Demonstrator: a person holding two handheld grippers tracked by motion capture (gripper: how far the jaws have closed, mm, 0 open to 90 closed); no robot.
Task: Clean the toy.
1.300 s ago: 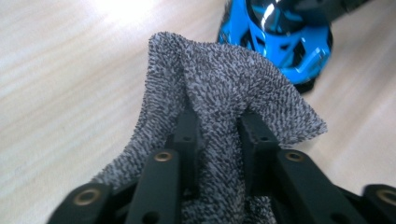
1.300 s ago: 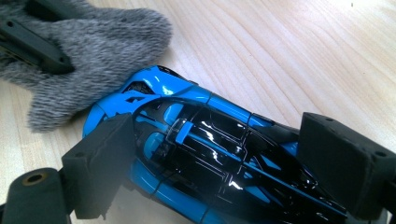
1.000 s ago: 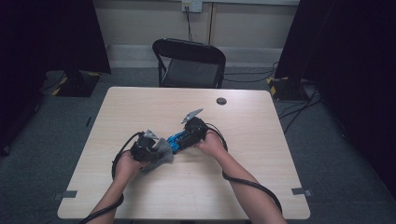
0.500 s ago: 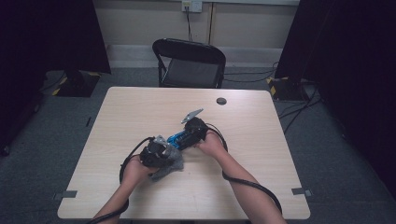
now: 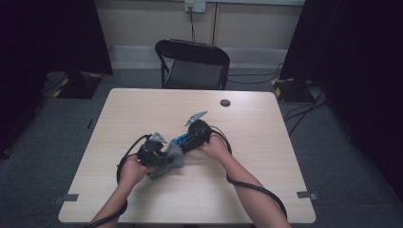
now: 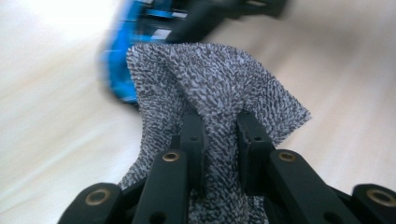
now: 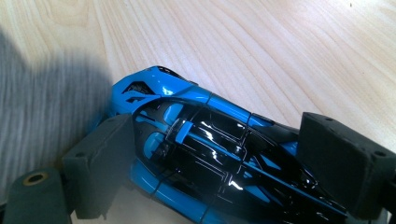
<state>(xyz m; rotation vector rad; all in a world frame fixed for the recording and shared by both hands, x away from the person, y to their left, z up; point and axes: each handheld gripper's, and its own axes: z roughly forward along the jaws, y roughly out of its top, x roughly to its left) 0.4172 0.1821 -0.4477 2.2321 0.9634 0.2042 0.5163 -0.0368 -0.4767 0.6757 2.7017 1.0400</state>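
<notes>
Left gripper (image 6: 219, 126) fingers clenched on grey cloth (image 6: 210, 88), bunched mid-counter (image 5: 266, 190). Right gripper (image 7: 224, 154) fingers grasp blue-black toy car (image 7: 205, 149) by its sides, just right of the cloth, touching it.

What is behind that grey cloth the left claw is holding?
Behind the grey cloth, pinched in the left gripper, sits a blue and black toy car, clamped by the right gripper on the wooden table. The cloth covers part of the car's end.
</notes>
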